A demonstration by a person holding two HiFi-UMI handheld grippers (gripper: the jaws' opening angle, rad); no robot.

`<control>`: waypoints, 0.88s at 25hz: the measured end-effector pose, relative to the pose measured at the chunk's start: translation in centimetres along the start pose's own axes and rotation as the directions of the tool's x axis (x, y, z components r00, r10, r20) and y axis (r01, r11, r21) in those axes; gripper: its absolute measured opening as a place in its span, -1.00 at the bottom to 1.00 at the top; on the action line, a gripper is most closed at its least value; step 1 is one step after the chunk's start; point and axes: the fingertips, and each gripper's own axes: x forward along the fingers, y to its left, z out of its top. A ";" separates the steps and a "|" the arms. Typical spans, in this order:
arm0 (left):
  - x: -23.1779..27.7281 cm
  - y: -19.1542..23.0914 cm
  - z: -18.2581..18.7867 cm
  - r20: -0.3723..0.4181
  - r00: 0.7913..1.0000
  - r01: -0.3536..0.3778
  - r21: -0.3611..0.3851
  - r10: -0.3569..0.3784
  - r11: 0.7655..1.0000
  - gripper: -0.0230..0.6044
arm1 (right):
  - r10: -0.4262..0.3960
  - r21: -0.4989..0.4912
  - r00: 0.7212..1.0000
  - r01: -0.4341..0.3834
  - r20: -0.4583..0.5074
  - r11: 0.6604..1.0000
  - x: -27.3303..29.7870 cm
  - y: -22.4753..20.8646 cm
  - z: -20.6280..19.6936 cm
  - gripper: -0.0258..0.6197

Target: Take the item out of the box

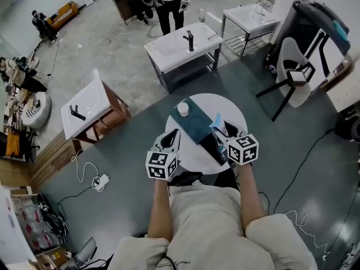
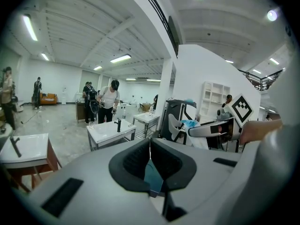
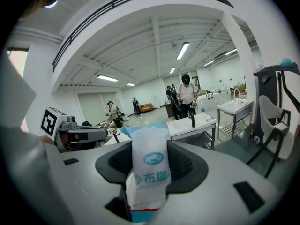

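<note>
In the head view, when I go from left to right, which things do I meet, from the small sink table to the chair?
Small sink table → left gripper → teal box → right gripper with its white packet → black-and-white chair.

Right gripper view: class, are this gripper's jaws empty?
No: a white packet with a blue logo stands gripped between the jaws.

A soft white packet [image 3: 149, 170] with a blue oval logo and blue lettering stands upright, pinched in the right gripper [image 3: 150, 161]. Just to its left, a flat dark teal box [image 1: 195, 127] lies slantwise on the round white table [image 1: 224, 106].
</note>
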 end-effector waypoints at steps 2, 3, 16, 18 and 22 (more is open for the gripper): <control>0.1 -0.2 0.0 0.003 1.000 0.002 -0.002 -0.002 1.000 -0.85 | -0.002 -0.002 1.000 0.002 0.000 1.000 -0.1 -0.1 0.0 -0.24; 0.1 -0.2 0.1 0.004 1.000 0.004 -0.002 -0.004 1.000 -0.85 | -0.003 -0.003 1.000 0.003 0.000 1.000 -0.2 -0.1 0.0 -0.24; -0.3 -0.1 -0.1 -0.010 1.000 0.017 0.003 -0.017 1.000 -0.85 | 0.012 0.035 1.000 -0.012 -0.002 0.999 0.3 0.3 0.0 -0.24; -0.3 -0.3 -0.4 -0.021 1.000 0.022 0.007 -0.022 1.000 -0.85 | 0.010 0.039 1.000 -0.010 -0.003 0.999 0.1 0.3 -0.1 -0.24; -0.3 -0.4 -0.6 -0.027 0.999 0.026 0.013 -0.025 1.000 -0.85 | 0.004 0.024 1.000 -0.004 -0.001 1.000 0.1 0.4 -0.1 -0.24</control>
